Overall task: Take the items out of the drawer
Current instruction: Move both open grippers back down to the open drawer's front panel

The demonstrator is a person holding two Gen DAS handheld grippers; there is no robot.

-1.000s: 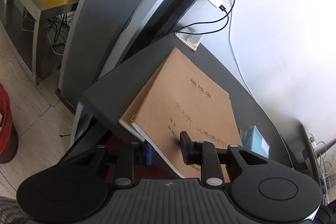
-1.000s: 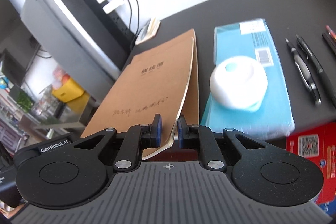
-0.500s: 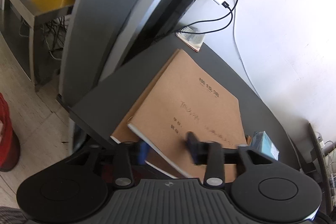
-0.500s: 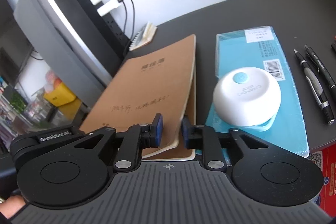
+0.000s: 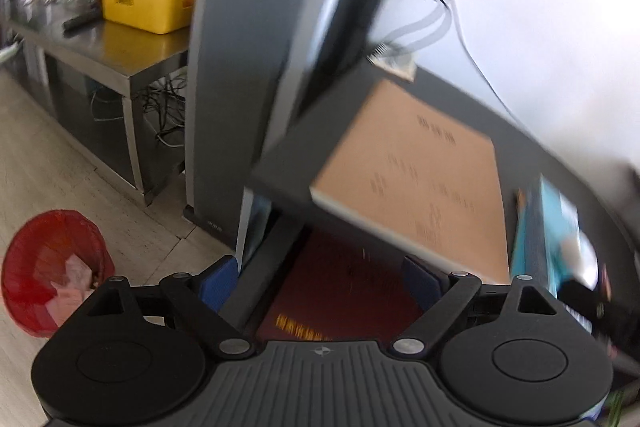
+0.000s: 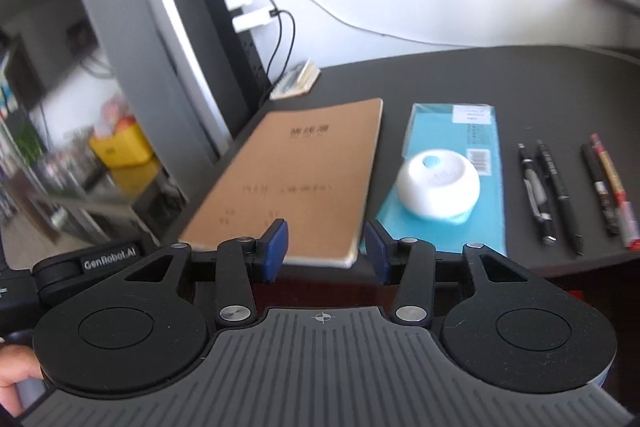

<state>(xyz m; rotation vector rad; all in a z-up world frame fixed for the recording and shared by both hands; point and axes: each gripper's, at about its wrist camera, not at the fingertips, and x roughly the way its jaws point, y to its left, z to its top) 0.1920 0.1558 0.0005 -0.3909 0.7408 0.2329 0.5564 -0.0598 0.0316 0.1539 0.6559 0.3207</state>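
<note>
Lying beyond parted jaws, brown notebook

notebook on desk | dispenser on packet, right | pens farther right

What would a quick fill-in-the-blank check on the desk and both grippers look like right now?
1. The white round device sits on the ____ packet.
2. The brown notebook lies to the ____ of that packet.
3. The right gripper is ____ and holds nothing.
4. The left gripper is open above a ____ item below the desk edge.

Missing: blue; left; open; red
</note>
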